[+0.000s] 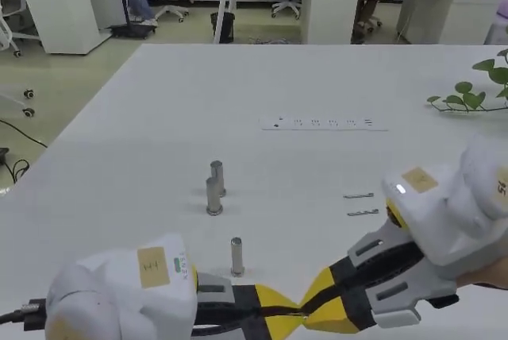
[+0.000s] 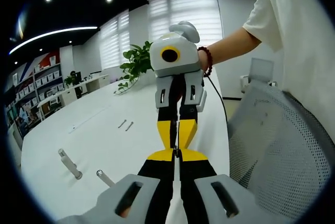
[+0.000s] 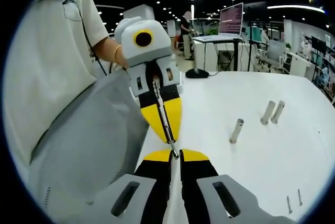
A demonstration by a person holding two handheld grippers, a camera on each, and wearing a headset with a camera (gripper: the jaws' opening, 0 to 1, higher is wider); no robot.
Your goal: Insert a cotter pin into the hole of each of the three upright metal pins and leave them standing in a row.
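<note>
Both claws meet tip to tip over the tabletop's (image 1: 159, 117) near edge. The left claw (image 1: 290, 314) is pressed together, and so is the right claw (image 1: 315, 314). A cotter pin (image 3: 163, 116) runs along the left claw's seam to the right's tips, and we cannot tell which one truly pinches it. We'd grip it by the head, square it to the nearest metal pin (image 1: 236, 255) just beyond, and steady that pin against tipping.

Three short grey metal pins (image 1: 213, 196) are left standing upright on the white table (image 1: 159, 117), two of them parked almost touching, the third (image 1: 236, 256) set apart, nearer. Two thin cotter pins (image 1: 358, 195) are laid flat, roughly parallel, off to the right.
</note>
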